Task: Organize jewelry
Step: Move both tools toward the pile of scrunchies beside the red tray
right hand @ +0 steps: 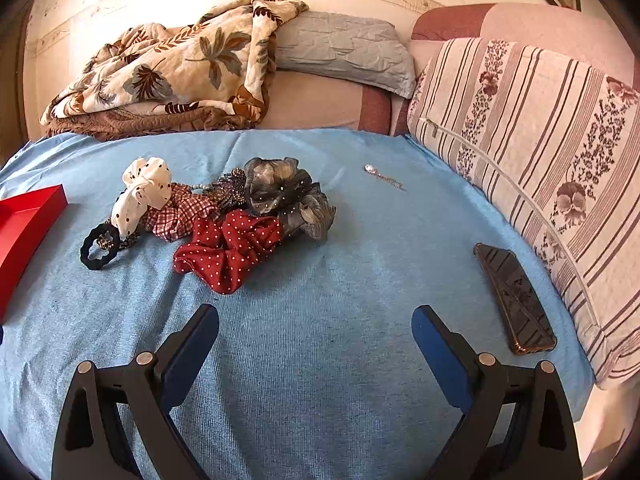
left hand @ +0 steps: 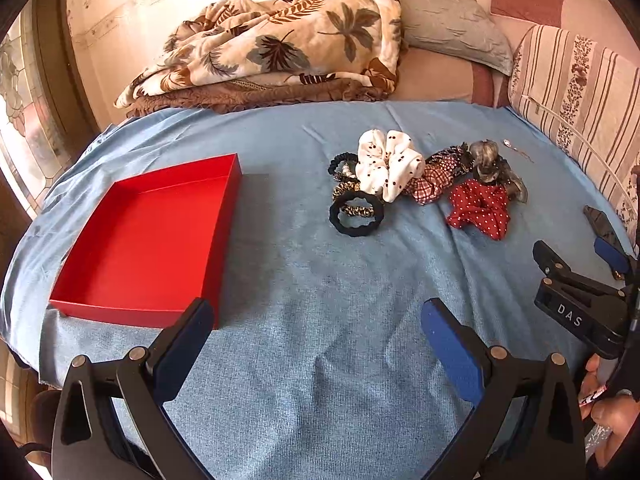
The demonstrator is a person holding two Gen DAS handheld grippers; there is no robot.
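An empty red box (left hand: 152, 236) sits on the blue cloth at the left; its corner shows in the right wrist view (right hand: 24, 224). A heap of hair ties lies mid-cloth: a black ring (left hand: 356, 214) (right hand: 99, 249), a white dotted scrunchie (left hand: 390, 164) (right hand: 142, 192), a red checked one (right hand: 180, 212), a red dotted one (left hand: 480, 208) (right hand: 230, 248) and a grey one (right hand: 288, 196). A small silver pendant (right hand: 382, 176) lies apart at the back right. My left gripper (left hand: 316, 324) is open and empty, near the box. My right gripper (right hand: 316, 332) (left hand: 600, 248) is open and empty, in front of the heap.
A dark phone (right hand: 514, 300) lies at the right near a striped floral cushion (right hand: 552, 160). A leaf-print blanket (left hand: 280, 44) and a grey pillow (right hand: 344, 50) lie behind the cloth against the wall. A window is at the far left.
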